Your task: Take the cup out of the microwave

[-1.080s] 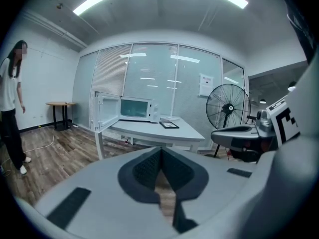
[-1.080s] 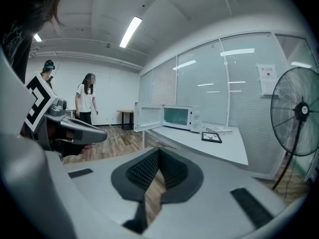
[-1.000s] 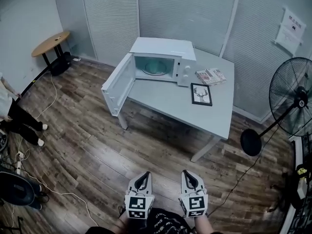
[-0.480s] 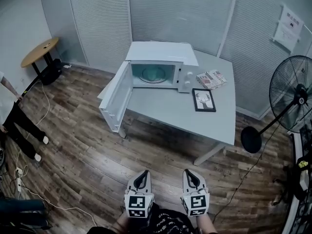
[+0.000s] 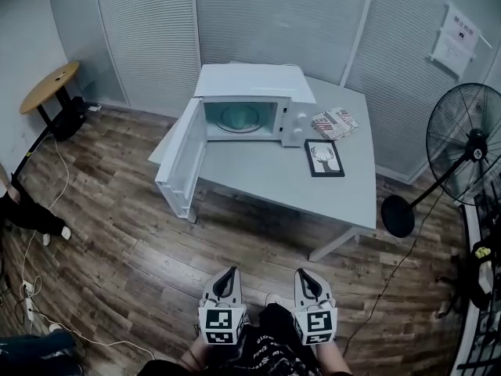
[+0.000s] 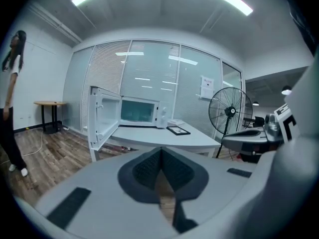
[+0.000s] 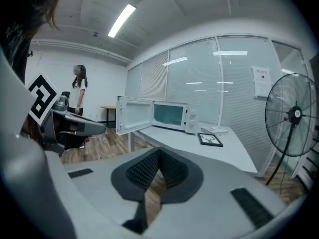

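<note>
Microwave far ahead, both grippers empty

My left gripper (image 5: 226,276) and right gripper (image 5: 306,276) are closed on nothing. The open microwave (image 5: 252,105) stands on the bench (image 5: 329,196) well ahead, more in line with my left. I cannot make out the cup inside.

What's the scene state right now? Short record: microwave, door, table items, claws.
microwave: on the grey table, back left part
door: swung open to the left
cavity: round teal shape inside; cup not discernible
table items: framed deer picture, magazine, both right of the microwave
left claw: shut, empty, short of the table
right claw: shut, empty, beside the left claw
other: pedestal fan right of the table
</note>
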Available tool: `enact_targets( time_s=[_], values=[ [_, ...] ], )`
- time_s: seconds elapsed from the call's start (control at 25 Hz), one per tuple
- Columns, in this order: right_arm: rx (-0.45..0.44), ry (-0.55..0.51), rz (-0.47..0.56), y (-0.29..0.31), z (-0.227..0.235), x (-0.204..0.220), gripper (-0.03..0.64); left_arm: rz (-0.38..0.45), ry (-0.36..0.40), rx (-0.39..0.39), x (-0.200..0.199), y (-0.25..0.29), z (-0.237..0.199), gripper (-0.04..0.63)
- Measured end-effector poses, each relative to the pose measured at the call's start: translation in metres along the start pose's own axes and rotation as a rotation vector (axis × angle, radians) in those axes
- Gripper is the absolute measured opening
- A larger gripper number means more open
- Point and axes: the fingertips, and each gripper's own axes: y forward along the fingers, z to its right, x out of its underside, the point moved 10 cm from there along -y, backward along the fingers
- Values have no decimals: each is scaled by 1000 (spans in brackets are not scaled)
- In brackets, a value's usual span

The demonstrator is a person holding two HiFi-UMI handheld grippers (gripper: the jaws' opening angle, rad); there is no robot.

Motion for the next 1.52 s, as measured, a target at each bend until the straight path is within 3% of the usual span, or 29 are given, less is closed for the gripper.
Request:
enact_targets(
  time_s=[0.36,0.84,1.32,1.52],
  values=[
    [-8,-37,-3,26,17,0,4,20,19,-20,-4,18,-5,6],
    [-117,-12,27,107,50,-21,5,-4,8,-112,-29,68,-20,6],
    [-158,6,36,187,111,-48,5,-15,-20,-182,-59,144,-29,6],
    [-174,64,65,215,140,-64,5,-26,-30,-219,-68,176,-31,6]
  ],
)
